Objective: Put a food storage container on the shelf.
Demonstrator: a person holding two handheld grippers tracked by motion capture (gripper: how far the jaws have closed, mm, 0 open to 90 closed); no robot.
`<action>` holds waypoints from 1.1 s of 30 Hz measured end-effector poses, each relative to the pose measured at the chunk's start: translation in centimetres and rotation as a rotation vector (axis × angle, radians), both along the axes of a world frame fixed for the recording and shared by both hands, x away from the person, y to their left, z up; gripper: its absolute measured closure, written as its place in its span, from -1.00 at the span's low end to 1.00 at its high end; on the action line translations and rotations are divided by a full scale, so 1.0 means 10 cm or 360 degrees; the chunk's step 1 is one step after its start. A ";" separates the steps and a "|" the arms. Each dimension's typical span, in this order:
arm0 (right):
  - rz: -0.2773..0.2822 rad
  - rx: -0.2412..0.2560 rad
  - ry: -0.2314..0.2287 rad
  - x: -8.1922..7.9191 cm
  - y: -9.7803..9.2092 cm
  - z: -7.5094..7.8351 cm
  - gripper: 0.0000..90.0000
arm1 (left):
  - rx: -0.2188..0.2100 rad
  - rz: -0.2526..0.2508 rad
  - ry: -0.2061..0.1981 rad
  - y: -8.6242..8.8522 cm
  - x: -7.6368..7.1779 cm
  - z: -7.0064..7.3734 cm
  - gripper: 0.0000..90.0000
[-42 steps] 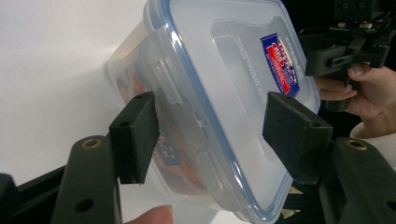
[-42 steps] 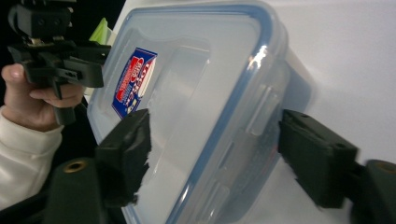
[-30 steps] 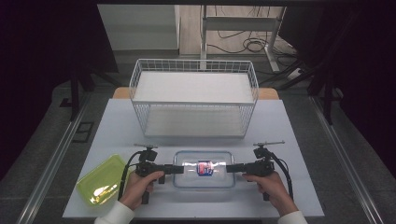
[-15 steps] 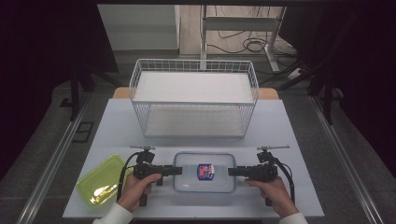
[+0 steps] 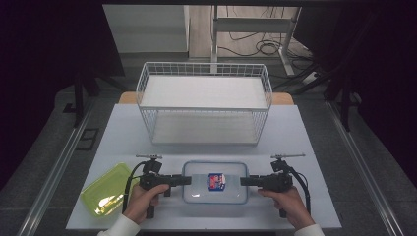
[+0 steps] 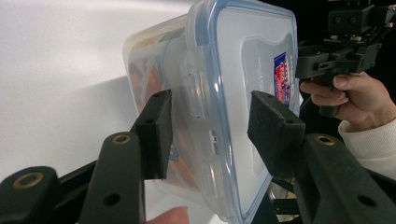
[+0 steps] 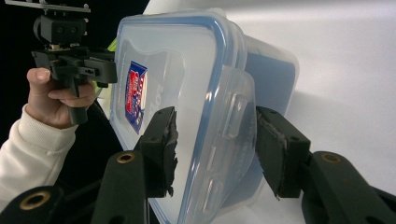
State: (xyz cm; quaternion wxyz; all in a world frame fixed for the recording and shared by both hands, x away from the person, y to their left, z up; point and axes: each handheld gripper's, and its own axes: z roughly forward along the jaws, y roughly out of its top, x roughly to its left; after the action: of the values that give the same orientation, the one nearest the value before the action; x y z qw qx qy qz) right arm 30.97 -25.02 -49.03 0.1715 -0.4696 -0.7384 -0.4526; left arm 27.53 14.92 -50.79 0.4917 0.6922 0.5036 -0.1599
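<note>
1. In the high view, a clear lidded container (image 5: pixel 215 182) with a blue-rimmed lid and a red-and-blue label (image 5: pixel 215 181) is lying flat near the front edge of the white table (image 5: pixel 305 132), about midway along it. The left gripper (image 5: pixel 186 180) is being held level at the container's left end, and the right gripper (image 5: pixel 244 181) at its right end; both are pointing inward, towards each other. A white wire basket (image 5: pixel 204 108) is standing towards the table's far edge, well apart from the container. A yellow-green tray (image 5: pixel 105 189) is lying by the front left corner, just beside the left hand (image 5: pixel 142 201).

2. In the left gripper view, the jaws are being held released, straddling the side latch (image 6: pixel 194 88) of the container (image 6: pixel 233 70); gaps are being left on both sides, and the latch is not being clamped. The right gripper (image 6: pixel 306 65) is being seen beyond the far end of the container.

3. In the right gripper view, the jaws are likewise being held apart, with the container's (image 7: pixel 187 93) other latch (image 7: pixel 236 112) sitting between them, not pinched. The left gripper (image 7: pixel 109 70) is being seen past the label (image 7: pixel 136 97).
</note>
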 end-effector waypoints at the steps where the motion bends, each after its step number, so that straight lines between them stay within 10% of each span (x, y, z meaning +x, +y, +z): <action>1: 0.0002 0.0002 0.0001 0.00 0.00 0.00 0.13 | -0.0001 0.0005 -0.0003 0.00 0.00 0.00 0.15; 33: -0.0047 0.0019 -0.0090 -0.10 -0.01 0.22 0.16 | 0.0020 0.0057 -0.0087 -0.04 -0.11 0.27 0.17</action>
State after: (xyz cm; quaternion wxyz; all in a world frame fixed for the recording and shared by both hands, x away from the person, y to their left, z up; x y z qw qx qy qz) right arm 29.96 -25.08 -46.84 0.1467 -0.4664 -0.7332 -0.4726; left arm 26.39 14.53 -48.07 0.5037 0.6902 0.5033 -0.1287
